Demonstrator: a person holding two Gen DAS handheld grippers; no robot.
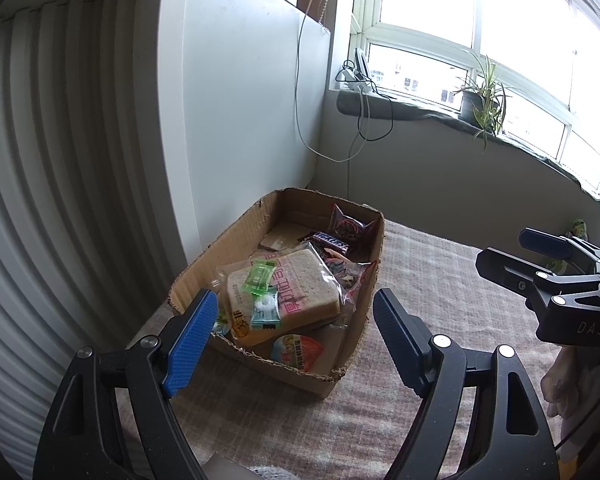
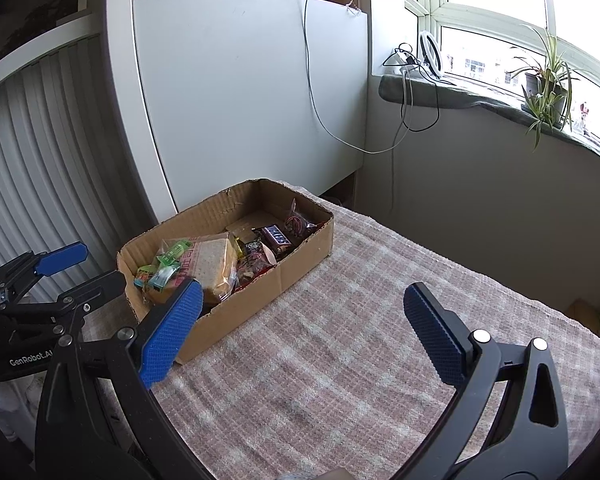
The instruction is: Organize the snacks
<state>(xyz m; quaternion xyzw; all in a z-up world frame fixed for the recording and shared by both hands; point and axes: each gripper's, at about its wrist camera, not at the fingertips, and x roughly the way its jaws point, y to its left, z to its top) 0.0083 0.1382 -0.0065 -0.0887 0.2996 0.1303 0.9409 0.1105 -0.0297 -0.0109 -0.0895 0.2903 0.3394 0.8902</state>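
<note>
An open cardboard box (image 1: pixel 236 236) (image 2: pixel 300 268) sits on a checked cloth and holds several snacks: a bagged bread slice (image 1: pixel 296 288) (image 2: pixel 216 264), small green packets (image 1: pixel 258 278) (image 2: pixel 168 260), a Snickers bar (image 1: pixel 332 242) (image 2: pixel 278 238) and dark red packets (image 1: pixel 346 224) (image 2: pixel 296 224). My left gripper (image 1: pixel 296 340) is open and empty, just in front of the box's near end. My right gripper (image 2: pixel 300 332) is open and empty over the cloth, right of the box. Each gripper shows in the other's view, the right (image 1: pixel 504 250) and the left (image 2: pixel 84 266).
The cloth-covered surface (image 2: pixel 340 360) (image 1: pixel 440 280) stretches right of the box. A white cabinet (image 2: pixel 240 92) and a ribbed white panel (image 1: pixel 60 160) stand behind and left. A windowsill holds a potted plant (image 1: pixel 480 100) and cables (image 2: pixel 404 64). A green packet (image 1: pixel 578 230) lies at the far right.
</note>
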